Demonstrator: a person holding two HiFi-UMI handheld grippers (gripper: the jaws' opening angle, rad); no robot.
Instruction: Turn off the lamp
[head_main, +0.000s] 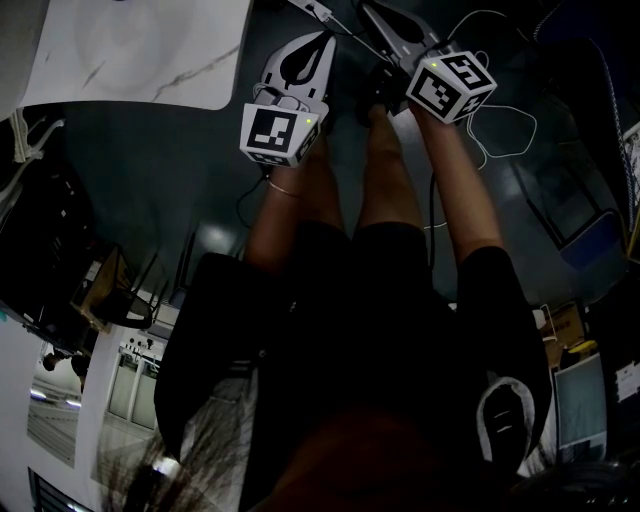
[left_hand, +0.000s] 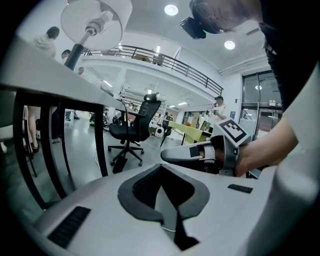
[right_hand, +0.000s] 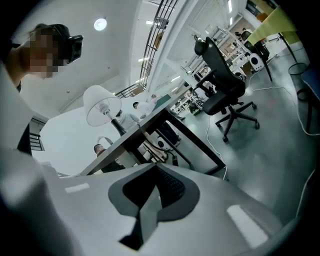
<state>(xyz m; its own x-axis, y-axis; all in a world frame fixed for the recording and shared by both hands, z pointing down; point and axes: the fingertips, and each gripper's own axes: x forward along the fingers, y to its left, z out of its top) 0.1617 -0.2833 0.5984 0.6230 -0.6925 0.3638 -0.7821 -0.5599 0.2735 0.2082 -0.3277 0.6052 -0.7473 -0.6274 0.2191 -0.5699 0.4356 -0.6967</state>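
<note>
Empty and clenched shut, left gripper (left_hand: 161, 172) and right gripper (right_hand: 154, 172) hang low, the lamp (left_hand: 95, 21) standing up-left on the table (left_hand: 45, 70), likely nearer the left.

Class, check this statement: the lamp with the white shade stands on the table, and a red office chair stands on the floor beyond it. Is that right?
Not quite. The office chair is black, not red, as the right gripper view shows. The rest holds: the lamp with the white shade stands on the table, and the chair stands on the floor beyond it.
</note>
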